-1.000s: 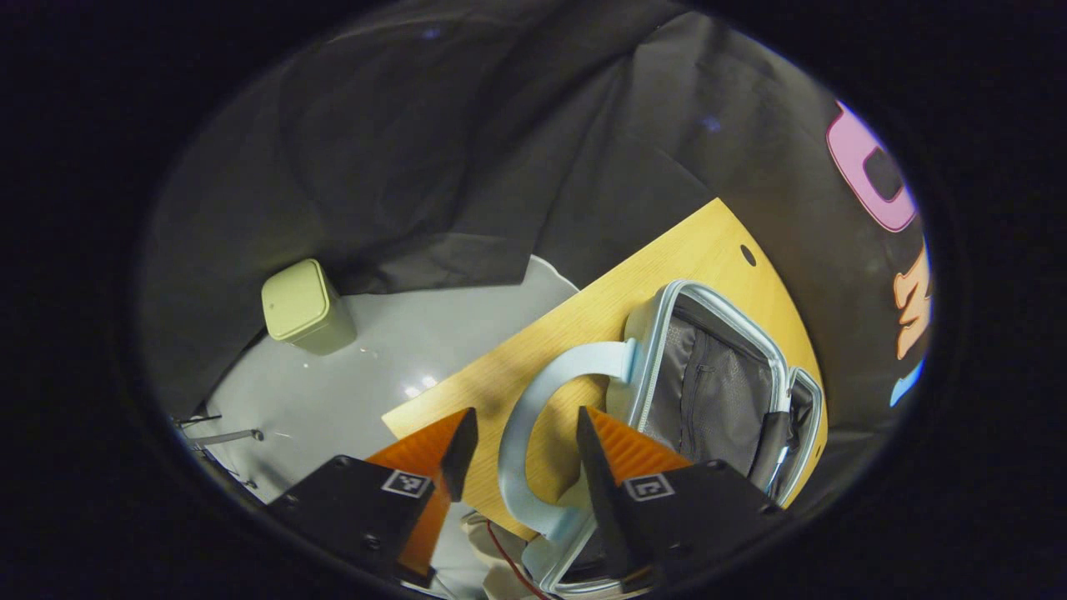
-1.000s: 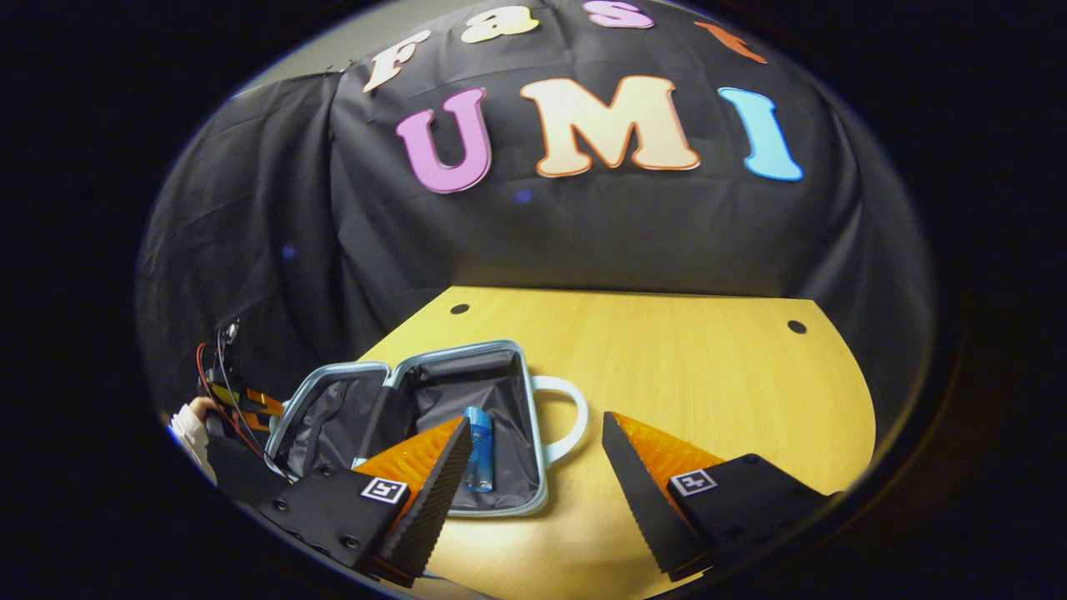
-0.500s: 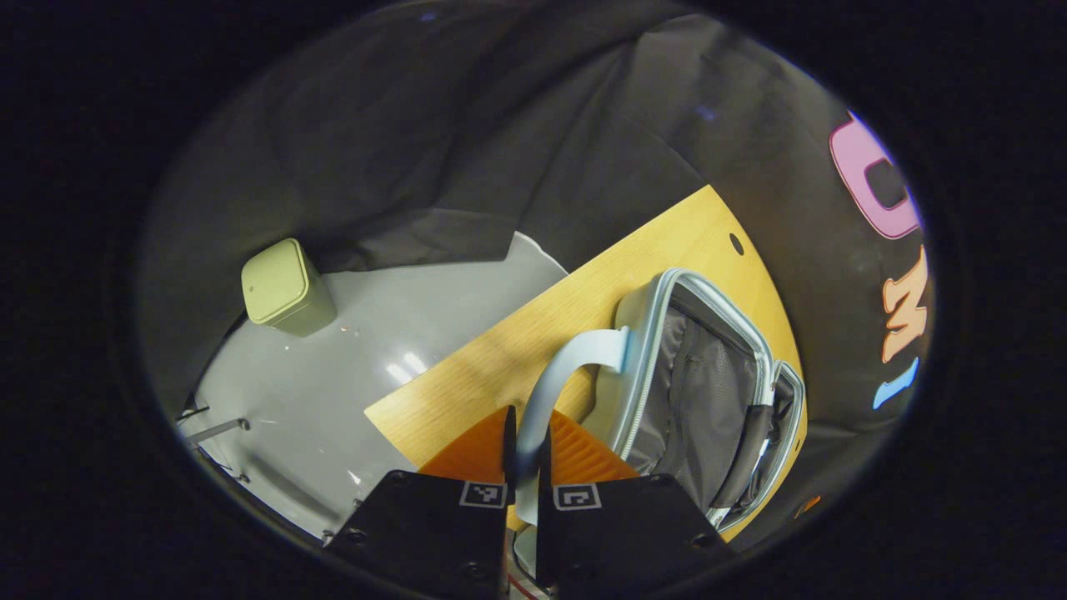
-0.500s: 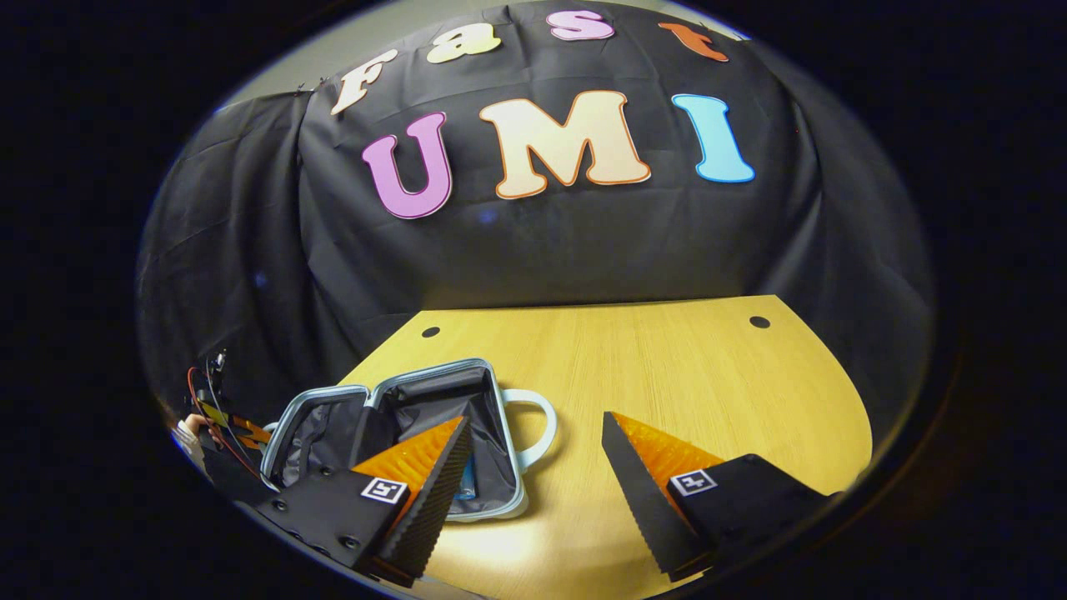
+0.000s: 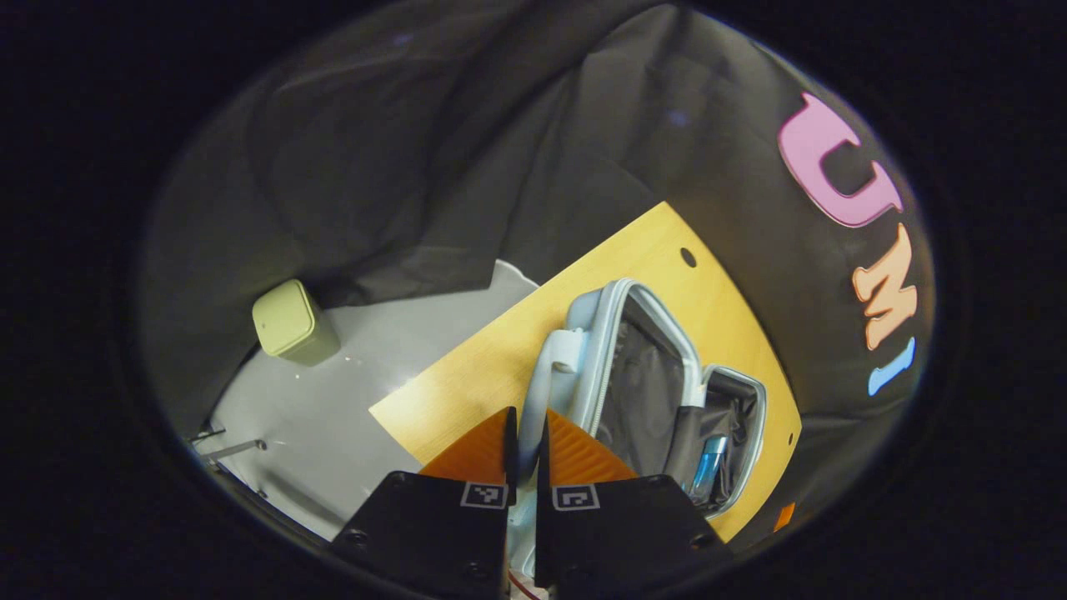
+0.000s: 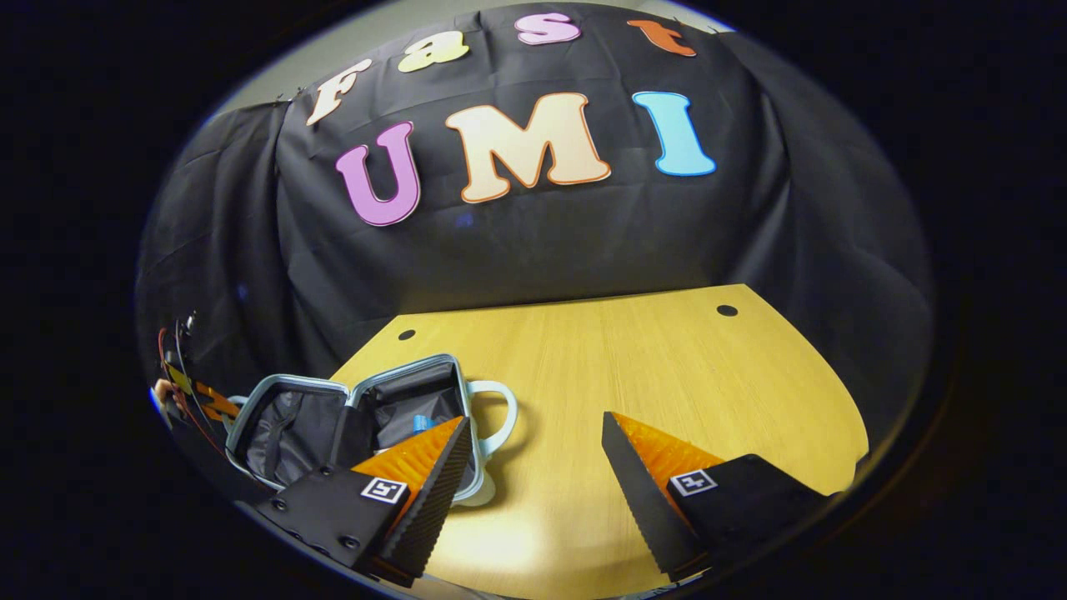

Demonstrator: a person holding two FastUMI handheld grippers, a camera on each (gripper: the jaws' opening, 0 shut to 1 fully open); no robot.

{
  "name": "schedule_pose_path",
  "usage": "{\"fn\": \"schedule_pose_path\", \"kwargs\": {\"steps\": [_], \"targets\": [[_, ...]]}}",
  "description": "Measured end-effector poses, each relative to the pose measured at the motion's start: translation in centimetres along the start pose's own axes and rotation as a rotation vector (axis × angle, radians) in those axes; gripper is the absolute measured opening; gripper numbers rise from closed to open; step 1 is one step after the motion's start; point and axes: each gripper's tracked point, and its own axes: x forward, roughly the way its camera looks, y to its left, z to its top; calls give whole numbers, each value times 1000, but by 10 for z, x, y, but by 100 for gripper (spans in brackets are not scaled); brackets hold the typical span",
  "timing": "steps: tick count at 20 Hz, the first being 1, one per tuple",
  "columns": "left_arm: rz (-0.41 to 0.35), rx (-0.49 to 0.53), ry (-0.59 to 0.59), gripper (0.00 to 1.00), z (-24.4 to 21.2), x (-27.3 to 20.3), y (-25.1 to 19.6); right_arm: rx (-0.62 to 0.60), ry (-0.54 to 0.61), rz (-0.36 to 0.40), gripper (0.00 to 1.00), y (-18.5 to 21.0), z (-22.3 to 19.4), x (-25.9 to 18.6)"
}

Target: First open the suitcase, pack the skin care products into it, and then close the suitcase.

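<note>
Suitcase (image 5: 658,392) lids are seen spread apart on the wooden surface (image 6: 650,367), so the opening step is judged to be done. Inside the dark lining a blue skin care bottle (image 5: 707,468) is seen lying in the half that is farther from the left gripper, and a bit of blue is also seen in the right gripper view, in the half that is nearer the handle there. So some packing is judged to be done too. No other skin care things are seen on the surface, though it cannot be told if more are waiting somewhere out of sight. The left gripper (image 5: 527,433) is pressed together on the pale handle (image 5: 546,392) of the lid half, with both fingers squeezed on the thin loop, and that half is seen tipped up a little from the surface. This is judged to be the start of the closing step: the lid half must be swung over onto the other half until the two rims meet. The right gripper (image 6: 533,454) is held with its fingers wide apart, nothing is held between them, and it is hung above the surface just beside the other handle (image 6: 493,412). The zipper is not seen done up, so the closing is left to be finished
</note>
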Motion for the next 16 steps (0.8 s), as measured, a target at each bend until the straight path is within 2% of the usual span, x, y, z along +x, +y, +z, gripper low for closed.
{"fn": "schedule_pose_path", "kwargs": {"steps": [2,8,13,16], "targets": [[11,56,-21,5,6,-15,-22,17,-10,-6,98,-10,3,-4],[121,252,-80,5,7,-52,-77,26,-47,-55,98,-51,10,-17],[210,321,-87,5,-14,-70,-119,47,-58,-67,98,-90,3,-39],[236,353,-111,5,-32,-79,-146,56,-51,-75,98,-123,-1,-49]]}}
